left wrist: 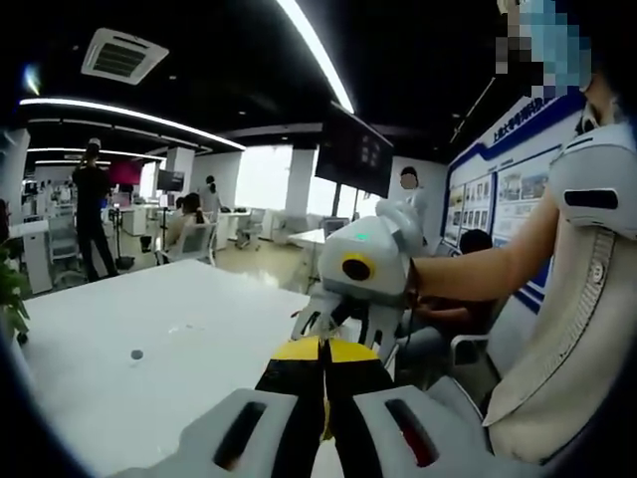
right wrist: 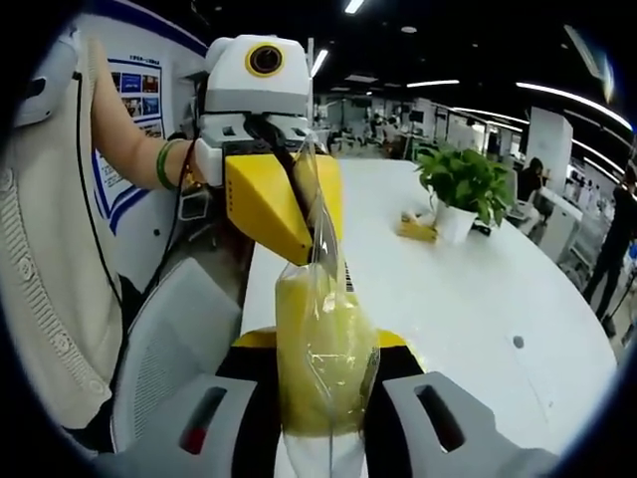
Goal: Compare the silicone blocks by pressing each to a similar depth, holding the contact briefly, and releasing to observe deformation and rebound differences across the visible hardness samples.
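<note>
Left gripper view, left to right: a person in dark clothes (left wrist: 92, 204) stood at 9 o'clock among the office desks, and the white table (left wrist: 149, 319) spread from 8 o'clock toward centre with a small dark dot (left wrist: 136, 355) on it. My left gripper (left wrist: 324, 351) rose from 6 o'clock, its yellow-tipped jaws pressed together on the top edge of a clear plastic bag. Just beyond the tips, my right gripper (left wrist: 348, 324) blocked the far table edge. A seated person's pale sleeve (left wrist: 587, 299) closed off the 3 o'clock side, with wall posters (left wrist: 503, 194) behind.

Right gripper view, left to right: the same pale sleeve (right wrist: 45, 259) and a grey chair back (right wrist: 164, 344) stood at 8 to 9 o'clock. My left gripper (right wrist: 309, 214) hung at 12 o'clock, pinching the plastic bag (right wrist: 323, 349). The bag held the yellow silicone block (right wrist: 318, 354), which sat between my right gripper's (right wrist: 323, 388) jaws at 6 o'clock, hiding their tips; I could not tell whether they pressed it. A potted plant (right wrist: 463, 189) stood at 2 o'clock on the table (right wrist: 468, 299), a small yellow item (right wrist: 416, 229) just beside it.
</note>
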Tool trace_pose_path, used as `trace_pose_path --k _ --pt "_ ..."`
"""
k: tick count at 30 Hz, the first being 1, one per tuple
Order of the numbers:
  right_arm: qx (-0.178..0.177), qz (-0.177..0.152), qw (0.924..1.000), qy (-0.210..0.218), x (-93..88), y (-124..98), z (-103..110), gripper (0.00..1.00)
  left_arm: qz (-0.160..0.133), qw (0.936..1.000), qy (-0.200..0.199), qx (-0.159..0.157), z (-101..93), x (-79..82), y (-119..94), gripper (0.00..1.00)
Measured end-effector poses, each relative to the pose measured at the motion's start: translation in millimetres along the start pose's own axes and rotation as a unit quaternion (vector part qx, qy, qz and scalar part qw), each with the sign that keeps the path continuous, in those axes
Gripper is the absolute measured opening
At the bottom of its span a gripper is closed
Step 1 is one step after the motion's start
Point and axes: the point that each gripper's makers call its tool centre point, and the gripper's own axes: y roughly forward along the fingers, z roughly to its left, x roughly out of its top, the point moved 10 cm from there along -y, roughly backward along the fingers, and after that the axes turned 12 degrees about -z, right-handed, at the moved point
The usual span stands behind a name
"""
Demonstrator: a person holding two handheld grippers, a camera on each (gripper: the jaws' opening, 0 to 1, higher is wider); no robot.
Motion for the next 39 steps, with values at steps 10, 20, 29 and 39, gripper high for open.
trace_pose_path --k 10,20,29,39 --pt "0.006 0.004 1.0000 -0.002 0.4 2 -1 0.24 -0.002 1.0000 -0.003 0.000 0.1 -0.3 -2 0.00" --pt "0.010 0.008 0.9999 0.001 0.0 3 -1 0.25 -0.005 1.0000 -0.005 0.001 0.0 -2.3 -4 0.00" --pt "0.010 0.007 0.9999 0.001 -4.9 5 0 0.26 -0.010 0.9988 -0.047 0.008 1.8 -8.2 -5 0.00" --pt "0.003 0.012 0.9999 0.012 -8.5 4 2 0.29 -0.014 0.9978 -0.064 0.007 2.9 -14.3 -5 0.00"
